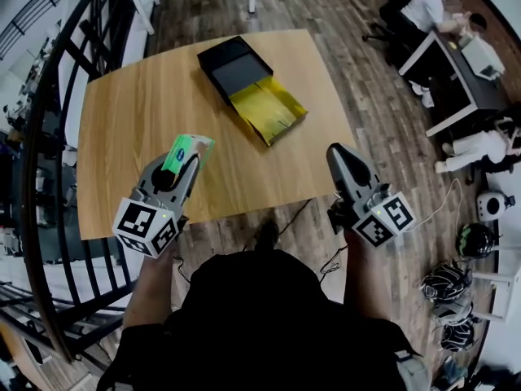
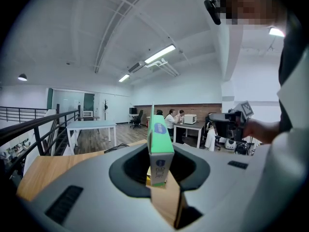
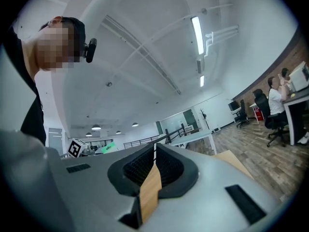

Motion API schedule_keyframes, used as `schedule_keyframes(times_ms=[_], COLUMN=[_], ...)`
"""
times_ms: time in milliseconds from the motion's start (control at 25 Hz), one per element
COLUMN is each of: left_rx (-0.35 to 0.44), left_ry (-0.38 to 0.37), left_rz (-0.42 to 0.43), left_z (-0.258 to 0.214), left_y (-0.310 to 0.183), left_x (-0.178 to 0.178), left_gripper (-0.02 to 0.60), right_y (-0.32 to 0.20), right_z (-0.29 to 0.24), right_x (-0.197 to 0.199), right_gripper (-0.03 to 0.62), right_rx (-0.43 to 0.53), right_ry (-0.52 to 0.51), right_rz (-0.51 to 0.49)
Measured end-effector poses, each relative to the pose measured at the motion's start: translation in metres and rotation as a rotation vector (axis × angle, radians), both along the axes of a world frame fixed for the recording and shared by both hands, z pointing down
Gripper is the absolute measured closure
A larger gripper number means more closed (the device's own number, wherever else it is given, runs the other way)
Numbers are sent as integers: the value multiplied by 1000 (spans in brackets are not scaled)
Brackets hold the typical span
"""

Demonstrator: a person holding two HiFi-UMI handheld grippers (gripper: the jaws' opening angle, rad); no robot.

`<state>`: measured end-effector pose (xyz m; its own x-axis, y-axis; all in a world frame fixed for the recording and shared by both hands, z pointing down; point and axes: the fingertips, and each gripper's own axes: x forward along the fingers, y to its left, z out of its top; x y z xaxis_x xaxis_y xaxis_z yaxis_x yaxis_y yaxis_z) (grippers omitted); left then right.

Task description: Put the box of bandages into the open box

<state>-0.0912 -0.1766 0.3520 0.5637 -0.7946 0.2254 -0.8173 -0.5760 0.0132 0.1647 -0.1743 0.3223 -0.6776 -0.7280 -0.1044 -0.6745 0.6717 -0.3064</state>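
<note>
The green bandage box (image 1: 186,150) is clamped upright in my left gripper (image 1: 190,160), held in the air over the near left part of the wooden table (image 1: 138,112). The left gripper view shows the green box (image 2: 160,144) standing on end between the jaws. The open black box (image 1: 234,70), its yellow-lined lid (image 1: 269,109) folded out toward me, sits at the table's far side. My right gripper (image 1: 342,155) hovers past the table's near right edge, shut and empty. In its own view the right gripper (image 3: 154,152) has its ribbed pads pressed together.
A black metal railing (image 1: 49,137) curves along the left of the table. People sit at desks (image 1: 444,63) at the far right. Helmets (image 1: 448,283) and a cable (image 1: 301,214) lie on the wooden floor to the right and in front.
</note>
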Motion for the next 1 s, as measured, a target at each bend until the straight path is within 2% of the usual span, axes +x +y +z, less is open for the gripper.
schedule_keyframes(times_ms=[320,640,1000], left_rx=[13,23,23], left_ry=[-14,31,82], left_rz=[-29,-42,4], left_z=[-7,-3,0], left_y=[-23,-56,-100], left_x=[19,-3,-30], left_gripper=[485,485,485], right_y=[-37,-67,-100], right_z=[0,-1,-9], right_x=[12,-23,-57], right_gripper=[554,554,556], right_rx=[-1,-19,-30], right_ry=[-23,15,52], right_rz=[-46,-84,-51])
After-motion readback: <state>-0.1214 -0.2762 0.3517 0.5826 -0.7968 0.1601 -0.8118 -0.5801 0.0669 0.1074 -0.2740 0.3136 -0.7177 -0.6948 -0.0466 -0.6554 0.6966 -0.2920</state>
